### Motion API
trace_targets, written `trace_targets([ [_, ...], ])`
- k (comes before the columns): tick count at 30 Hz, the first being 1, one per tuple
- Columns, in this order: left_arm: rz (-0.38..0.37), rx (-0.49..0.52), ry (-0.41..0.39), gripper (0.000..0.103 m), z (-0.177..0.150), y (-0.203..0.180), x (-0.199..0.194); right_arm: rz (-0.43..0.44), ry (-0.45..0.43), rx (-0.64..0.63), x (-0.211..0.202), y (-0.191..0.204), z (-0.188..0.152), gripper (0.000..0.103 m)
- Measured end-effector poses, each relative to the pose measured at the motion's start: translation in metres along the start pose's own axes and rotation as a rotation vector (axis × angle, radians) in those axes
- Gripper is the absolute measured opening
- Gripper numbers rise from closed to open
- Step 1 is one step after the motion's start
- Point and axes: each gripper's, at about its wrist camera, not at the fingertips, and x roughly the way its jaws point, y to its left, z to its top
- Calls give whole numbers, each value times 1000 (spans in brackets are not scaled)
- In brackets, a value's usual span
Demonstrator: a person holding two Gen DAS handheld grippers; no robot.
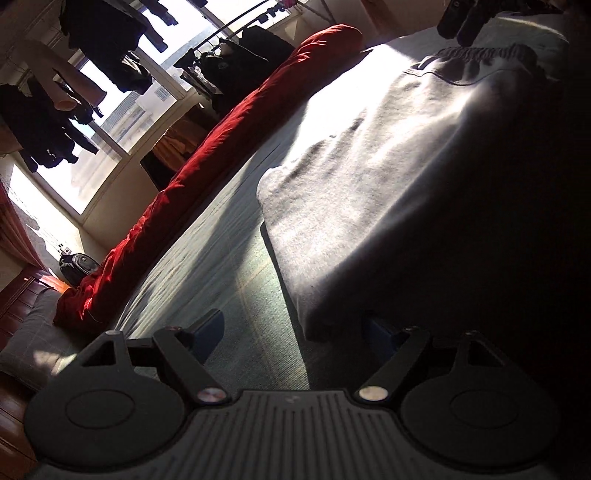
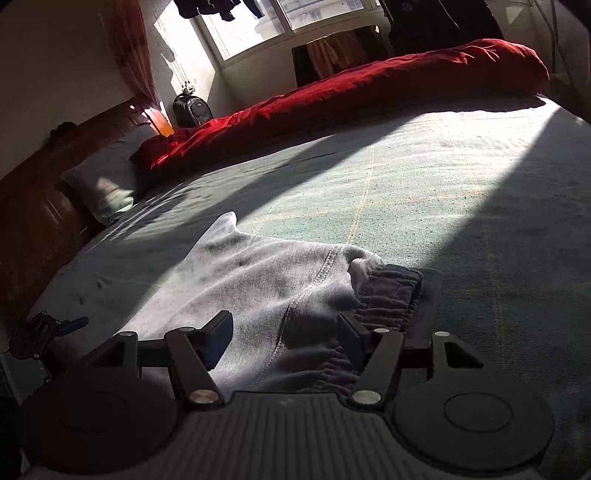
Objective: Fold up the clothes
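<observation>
On a green bedspread [image 1: 236,266] lit by hard sunlight, the left wrist view shows one grey garment [image 1: 369,177] spread flat, its dark elastic waistband [image 1: 480,55] at the far end. The left gripper [image 1: 295,328] sits low at the garment's near edge with its jaws spread wide; the right fingertip [image 1: 376,332] is tucked at the hem of the cloth and the left fingertip [image 1: 210,328] lies over bare bedspread, so nothing is clamped. One long red duvet [image 1: 229,136], rolled up, runs along the far left side of the bed. Beyond it stand a window [image 1: 110,110] and dark clothes on a hanging rail [image 1: 236,62]; several hang there, though the exact count cannot be told. The right gripper [image 1: 461,18] shows as a dark shape at the far end of the garment, near the waistband.

From the right wrist view, the same garment [image 2: 236,288] lies directly ahead, its waistband [image 2: 384,291] bunched on the near right. The right gripper [image 2: 284,339] is released, jaws apart, straddling the cloth where waistband meets grey fabric without pinching it. One grey pillow [image 2: 107,181] rests at the far left against a wooden headboard [image 2: 40,206], touching the end of the red duvet [image 2: 369,96]. One dark backpack [image 2: 192,110] stands by the wall below the window [image 2: 258,26]. No containers appear in either view. The left gripper [image 2: 40,332] is partly seen at the near left edge.
</observation>
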Motion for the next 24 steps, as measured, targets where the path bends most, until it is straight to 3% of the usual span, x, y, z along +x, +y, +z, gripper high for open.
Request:
trace_targets([
  [3,32,43,-29,81,1,-4,1,-3,1,6,1,2,-1,68],
  [12,159,395,-133,83,1,-36,7,-12,11,9,5,9,-4,69],
  [19,191,625,-189,87,-7,-54,21,-13,19,16,7,8,-5,69],
  [24,199,635,-181,87,-14,-45,30,-19,13,24,5,5,-4,70],
])
